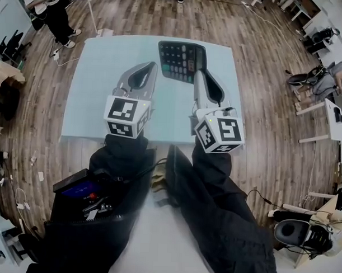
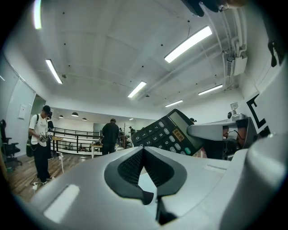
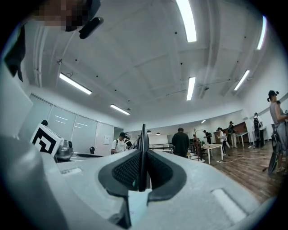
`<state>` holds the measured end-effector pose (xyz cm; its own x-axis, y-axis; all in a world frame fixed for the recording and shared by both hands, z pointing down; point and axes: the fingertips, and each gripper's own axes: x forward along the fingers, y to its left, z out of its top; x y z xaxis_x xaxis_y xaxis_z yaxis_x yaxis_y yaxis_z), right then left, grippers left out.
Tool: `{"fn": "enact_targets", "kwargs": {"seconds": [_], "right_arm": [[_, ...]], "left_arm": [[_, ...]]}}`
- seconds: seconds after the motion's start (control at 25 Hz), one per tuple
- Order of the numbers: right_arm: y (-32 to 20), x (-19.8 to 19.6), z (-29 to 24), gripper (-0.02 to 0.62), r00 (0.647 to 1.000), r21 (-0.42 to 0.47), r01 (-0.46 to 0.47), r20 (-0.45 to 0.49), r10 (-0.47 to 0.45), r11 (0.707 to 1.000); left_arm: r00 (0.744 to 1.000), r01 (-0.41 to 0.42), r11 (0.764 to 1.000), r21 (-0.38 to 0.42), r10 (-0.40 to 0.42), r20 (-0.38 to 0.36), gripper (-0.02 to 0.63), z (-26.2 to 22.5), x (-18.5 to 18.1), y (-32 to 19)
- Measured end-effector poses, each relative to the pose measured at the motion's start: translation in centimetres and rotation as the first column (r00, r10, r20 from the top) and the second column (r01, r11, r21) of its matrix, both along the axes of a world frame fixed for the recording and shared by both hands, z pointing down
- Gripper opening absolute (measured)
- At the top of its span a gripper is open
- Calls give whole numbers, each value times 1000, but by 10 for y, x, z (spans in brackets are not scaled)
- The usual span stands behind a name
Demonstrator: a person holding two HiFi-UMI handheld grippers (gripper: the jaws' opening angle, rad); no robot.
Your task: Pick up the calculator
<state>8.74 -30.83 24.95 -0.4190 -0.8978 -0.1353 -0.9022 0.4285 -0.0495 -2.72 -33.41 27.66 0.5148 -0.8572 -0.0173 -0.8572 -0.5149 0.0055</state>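
we see the flat black plastic calculator (image 1: pixel 182 61) clamped by its near right edge in the right gripper (image 1: pixel 199 73), whose smooth, rounded grey plastic jaws are closed on it. in the head view it shows over the far edge of the pale blue-green matt table (image 1: pixel 100 74), a little right of the middle, with its rows of small keys facing up and its dark display at the far right end. the left gripper (image 1: pixel 153 65) is beside it over the middle of the table, its jaws shut together with nothing between them. each gripper carries a white cube with black square markers (image 1: pixel 127 116) at its near end, and black fabric sleeves (image 1: pixel 120 159) run back from them. around the table is a brown wood-plank floor (image 1: pixel 262 80).

the right gripper view shows what the head view does not: the calculator edge-on, a thin dark slab (image 3: pixel 142 134) pressed between the two ribbed black rubber pads (image 3: pixel 126 170). the left gripper view shows its own dimpled pads (image 2: pixel 130 164) meeting at the tip, and only there do we see the calculator's face (image 2: pixel 168 134) from the side, tilted, with round pale keys and an orange label
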Motion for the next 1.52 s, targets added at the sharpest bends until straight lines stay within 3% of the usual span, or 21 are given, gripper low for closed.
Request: {"fn": "enact_targets", "kwargs": {"seconds": [0.48,1.52], "right_arm": [[2,1,-8,41,1000,25,-4,-8,4,1000],[5,6,4,41,1000,-3,-21,-13,21,1000]], "left_arm": [[1000,8,1000,22,-8,-2,-2,-8,0,-1],[1000,-2,1000,-11,2,-6,-2,4,3,1]]}}
